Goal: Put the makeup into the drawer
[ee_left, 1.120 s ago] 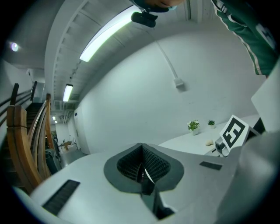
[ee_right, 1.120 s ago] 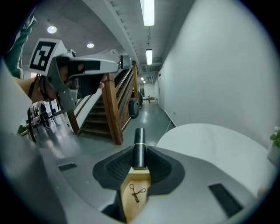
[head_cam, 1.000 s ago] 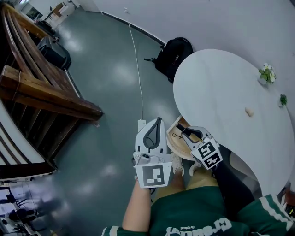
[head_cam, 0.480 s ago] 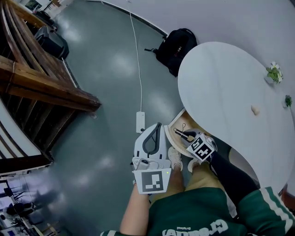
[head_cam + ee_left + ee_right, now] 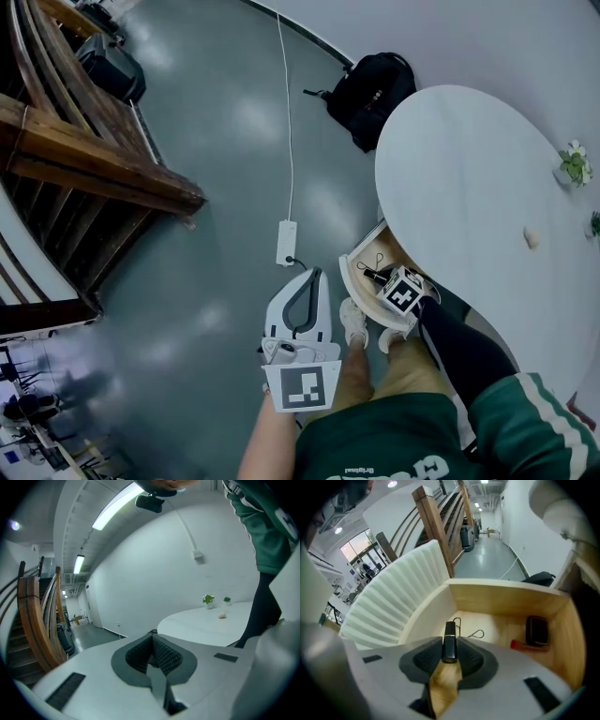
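Observation:
A black lipstick tube with a gold band [image 5: 449,639] is pinched upright between the pads of my right gripper [image 5: 450,652], which is shut on it. The gripper points steeply down into the open wooden drawer [image 5: 506,597], under the round white table [image 5: 469,178]. In the head view the right gripper [image 5: 378,277] hangs over that drawer [image 5: 354,274]. A black compact [image 5: 536,630], a red item [image 5: 519,645] and a thin wire loop [image 5: 476,633] lie inside. My left gripper [image 5: 313,275] is held over the floor left of the drawer, shut and empty, its pads together [image 5: 153,651].
A black backpack [image 5: 375,89] lies on the floor beyond the table. A power strip [image 5: 286,242] with a white cable lies on the grey floor. Wooden stair railings [image 5: 84,159] stand at the left. Small plants [image 5: 574,164] and a beige object [image 5: 532,236] sit on the table.
My right gripper has sunk and tipped downward with the lipstick, ending over the drawer's inside. The left gripper has dropped a little. Both jaws look unchanged.

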